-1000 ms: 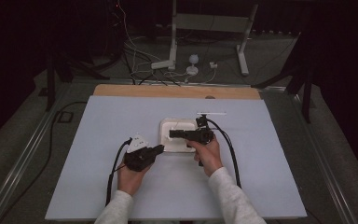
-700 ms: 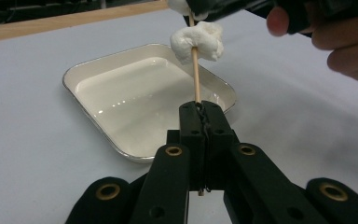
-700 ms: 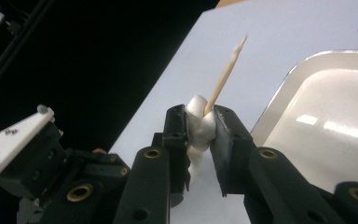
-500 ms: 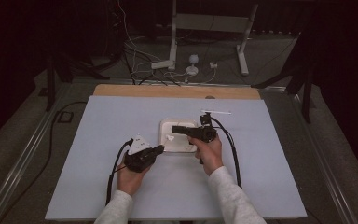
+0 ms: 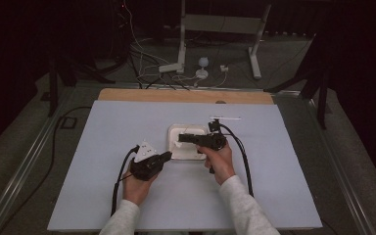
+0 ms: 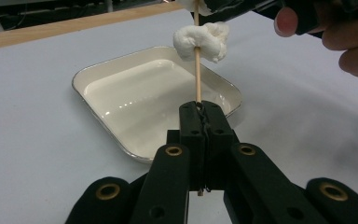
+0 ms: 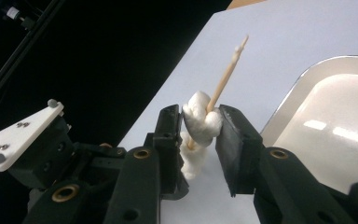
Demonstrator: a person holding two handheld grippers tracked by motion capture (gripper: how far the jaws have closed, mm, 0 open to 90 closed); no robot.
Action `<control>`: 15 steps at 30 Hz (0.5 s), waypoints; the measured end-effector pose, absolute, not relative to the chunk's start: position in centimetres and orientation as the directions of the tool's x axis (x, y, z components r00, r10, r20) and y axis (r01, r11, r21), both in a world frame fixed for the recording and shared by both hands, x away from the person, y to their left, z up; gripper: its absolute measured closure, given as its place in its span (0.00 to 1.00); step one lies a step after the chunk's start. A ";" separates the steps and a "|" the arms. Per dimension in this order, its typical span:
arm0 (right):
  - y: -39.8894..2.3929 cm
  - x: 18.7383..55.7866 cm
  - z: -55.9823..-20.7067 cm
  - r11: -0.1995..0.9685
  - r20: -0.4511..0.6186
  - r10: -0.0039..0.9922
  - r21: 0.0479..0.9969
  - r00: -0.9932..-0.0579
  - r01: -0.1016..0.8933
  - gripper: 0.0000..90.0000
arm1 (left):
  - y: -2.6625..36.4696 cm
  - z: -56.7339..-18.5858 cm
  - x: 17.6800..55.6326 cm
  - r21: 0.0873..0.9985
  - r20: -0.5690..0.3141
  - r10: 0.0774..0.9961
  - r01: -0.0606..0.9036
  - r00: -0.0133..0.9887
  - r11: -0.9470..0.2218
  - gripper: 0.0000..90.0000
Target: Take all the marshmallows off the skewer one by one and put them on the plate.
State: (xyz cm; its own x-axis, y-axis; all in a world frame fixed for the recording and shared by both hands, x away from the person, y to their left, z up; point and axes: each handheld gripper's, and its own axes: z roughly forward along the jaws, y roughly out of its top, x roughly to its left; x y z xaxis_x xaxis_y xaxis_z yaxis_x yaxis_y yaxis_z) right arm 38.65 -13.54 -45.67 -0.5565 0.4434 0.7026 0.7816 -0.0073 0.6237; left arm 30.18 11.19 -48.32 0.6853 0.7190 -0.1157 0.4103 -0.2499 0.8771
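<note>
White marshmallow (image 7: 199,122) sits between the right gripper (image 7: 200,128), whose jaws have just been opening; left gripper (image 6: 200,109) stays clamped on the skewer (image 6: 197,70).

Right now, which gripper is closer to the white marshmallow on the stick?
Right. The right gripper has the marshmallow between its jaws; the left gripper is shut on the stick below it.

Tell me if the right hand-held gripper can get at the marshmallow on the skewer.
Probably yes. The right hand-held gripper already has its jaws on either side of the marshmallow, pads touching or nearly so, having just opened a little. The left hand-held gripper clamps the skewer lower down, clear of it, above the tray.
</note>
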 end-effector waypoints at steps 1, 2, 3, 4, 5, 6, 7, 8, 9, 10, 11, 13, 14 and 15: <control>-13.5 38.7 -45.7 -0.005 0.704 0.438 0.624 -0.560 0.781 0.75 | 11.2 -48.3 30.2 0.877 -0.120 0.719 0.413 0.684 -0.247 1.00; -13.4 38.6 -45.7 -0.003 0.703 0.436 0.625 -0.562 0.780 0.75 | 11.2 -48.4 30.2 0.877 -0.123 0.720 0.415 0.683 -0.244 1.00; -13.3 38.6 -45.7 0.000 0.700 0.433 0.630 -0.568 0.777 0.74 | 11.3 -48.4 30.2 0.876 -0.123 0.721 0.416 0.682 -0.244 1.00; -13.3 38.6 -45.7 0.001 0.699 0.430 0.632 -0.571 0.775 0.72 | 11.3 -48.4 30.3 0.876 -0.124 0.721 0.417 0.681 -0.243 1.00; -13.2 38.6 -45.7 0.001 0.699 0.426 0.634 -0.574 0.773 0.71 | 11.3 -48.4 30.3 0.875 -0.124 0.722 0.418 0.680 -0.244 1.00; -13.2 38.6 -45.7 0.001 0.699 0.421 0.636 -0.577 0.772 0.69 | 11.3 -48.4 30.3 0.874 -0.122 0.725 0.419 0.678 -0.245 1.00; -13.2 38.5 -45.7 0.001 0.698 0.415 0.640 -0.583 0.768 0.68 | 11.3 -48.5 30.3 0.874 -0.125 0.725 0.421 0.677 -0.242 1.00; -13.1 38.5 -45.6 0.003 0.696 0.413 0.644 -0.587 0.765 0.68 | 11.3 -48.5 30.3 0.874 -0.125 0.726 0.422 0.676 -0.242 1.00; -13.1 38.5 -45.6 0.003 0.695 0.412 0.645 -0.589 0.764 0.66 | 11.3 -48.5 30.3 0.874 -0.126 0.726 0.422 0.676 -0.241 1.00; -13.0 38.5 -45.5 0.005 0.692 0.413 0.649 -0.592 0.761 0.65 | 11.3 -48.4 30.3 0.875 -0.126 0.727 0.421 0.675 -0.239 1.00; -13.0 38.5 -45.5 0.006 0.689 0.414 0.651 -0.595 0.759 0.63 | 11.3 -48.4 30.3 0.876 -0.126 0.726 0.418 0.676 -0.238 1.00; -12.8 38.5 -45.5 0.011 0.682 0.423 0.655 -0.597 0.756 0.63 | 11.3 -48.3 30.2 0.880 -0.128 0.725 0.415 0.676 -0.232 1.00; -12.8 38.5 -45.6 0.016 0.678 0.430 0.655 -0.597 0.756 0.64 | 11.3 -48.3 30.2 0.881 -0.129 0.723 0.413 0.678 -0.231 1.00; -12.7 38.5 -45.6 0.022 0.674 0.437 0.655 -0.596 0.756 0.67 | 11.3 -48.3 30.2 0.883 -0.132 0.721 0.411 0.680 -0.226 1.00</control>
State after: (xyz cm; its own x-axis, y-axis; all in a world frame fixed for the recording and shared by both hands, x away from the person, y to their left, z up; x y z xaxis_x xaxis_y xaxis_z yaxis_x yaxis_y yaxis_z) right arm 38.47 -12.72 -45.60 -0.5964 0.4367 0.6735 0.7556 0.0223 0.6546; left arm 30.15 11.29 -48.30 0.6799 0.7213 -0.1318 0.4111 -0.2262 0.8831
